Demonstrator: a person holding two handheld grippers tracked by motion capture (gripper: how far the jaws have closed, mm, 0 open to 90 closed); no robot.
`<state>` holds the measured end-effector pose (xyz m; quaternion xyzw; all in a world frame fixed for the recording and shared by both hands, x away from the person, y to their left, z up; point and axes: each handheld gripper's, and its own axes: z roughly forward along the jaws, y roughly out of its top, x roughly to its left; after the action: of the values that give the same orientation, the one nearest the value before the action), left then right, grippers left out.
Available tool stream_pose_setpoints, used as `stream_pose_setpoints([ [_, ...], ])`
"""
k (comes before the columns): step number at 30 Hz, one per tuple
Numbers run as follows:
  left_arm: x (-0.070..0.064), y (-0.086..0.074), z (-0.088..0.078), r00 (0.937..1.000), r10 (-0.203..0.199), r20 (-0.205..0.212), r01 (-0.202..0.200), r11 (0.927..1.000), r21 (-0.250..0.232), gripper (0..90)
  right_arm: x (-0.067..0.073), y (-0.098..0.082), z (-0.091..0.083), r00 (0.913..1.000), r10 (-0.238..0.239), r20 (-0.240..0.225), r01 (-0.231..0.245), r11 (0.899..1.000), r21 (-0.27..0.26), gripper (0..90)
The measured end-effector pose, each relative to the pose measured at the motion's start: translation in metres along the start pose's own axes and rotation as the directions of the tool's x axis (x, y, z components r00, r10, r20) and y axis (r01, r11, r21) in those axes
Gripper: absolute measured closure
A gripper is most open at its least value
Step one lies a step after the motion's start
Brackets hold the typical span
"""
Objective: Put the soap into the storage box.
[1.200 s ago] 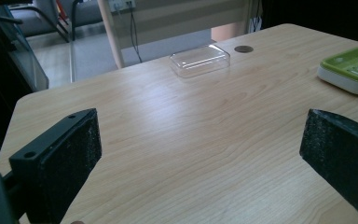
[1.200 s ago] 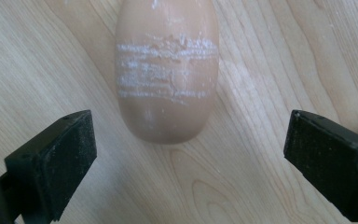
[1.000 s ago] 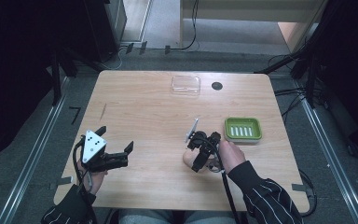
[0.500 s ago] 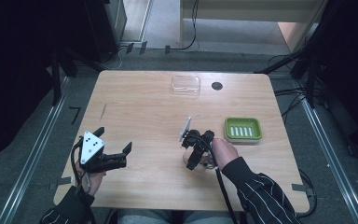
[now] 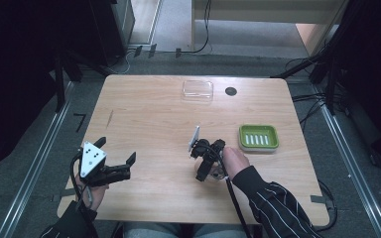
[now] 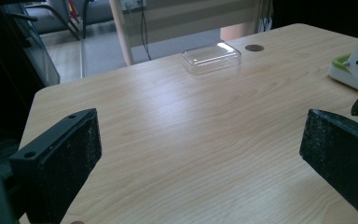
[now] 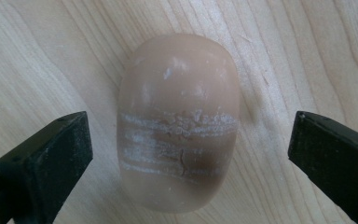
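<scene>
A tan, oval bar of soap (image 7: 179, 121) with white scuff lines lies flat on the wooden table (image 5: 149, 119). My right gripper (image 7: 186, 149) points straight down over it, open, one jaw on either side and neither touching. In the high view the right gripper (image 5: 204, 167) is at the table's middle front, just left of a green ridged soap dish (image 5: 258, 137). My left gripper (image 5: 116, 150) is held open near the front left corner with nothing between its pads (image 6: 70, 168).
A clear plastic lid or box (image 5: 198, 89) lies at the back centre, beside a dark round hole (image 5: 230, 91) in the tabletop. The same clear box (image 6: 211, 57) and the green dish (image 6: 342, 74) lie far ahead of the left gripper. Bare wood stretches between the two grippers.
My right gripper has shifted slightly left and toward the front edge, tipping down over the soap. The left gripper has stayed put.
</scene>
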<state>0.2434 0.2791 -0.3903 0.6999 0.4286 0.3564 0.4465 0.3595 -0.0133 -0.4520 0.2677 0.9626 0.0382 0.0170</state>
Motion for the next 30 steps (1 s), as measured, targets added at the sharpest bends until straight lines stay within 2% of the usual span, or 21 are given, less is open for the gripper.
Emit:
stream_pose_setpoints([
  [9,0.0010,-0.0007,-0.0021,1.0000,-0.004,-0.004,0.004,1.0000,0.000,0.0,0.0009,0.0024,0.0056,1.0000,0.000,0.004,0.000,1.000,0.016,4.0],
  [12,0.0008,-0.0006,-0.0020,1.0000,-0.002,-0.005,0.002,1.0000,0.001,0.0,0.0013,0.0022,0.0056,1.0000,-0.001,0.005,0.001,1.000,0.017,12.9],
  [17,0.0006,-0.0005,-0.0021,1.0000,-0.001,-0.005,0.001,1.0000,0.001,0.0,0.0014,0.0018,0.0080,1.0000,-0.003,0.007,0.003,0.999,0.034,14.5],
  [30,0.0008,-0.0005,-0.0023,1.0000,-0.001,-0.005,0.001,1.0000,0.002,0.0,0.0034,0.0024,0.0093,0.9999,-0.011,-0.003,0.011,0.999,0.033,25.1],
])
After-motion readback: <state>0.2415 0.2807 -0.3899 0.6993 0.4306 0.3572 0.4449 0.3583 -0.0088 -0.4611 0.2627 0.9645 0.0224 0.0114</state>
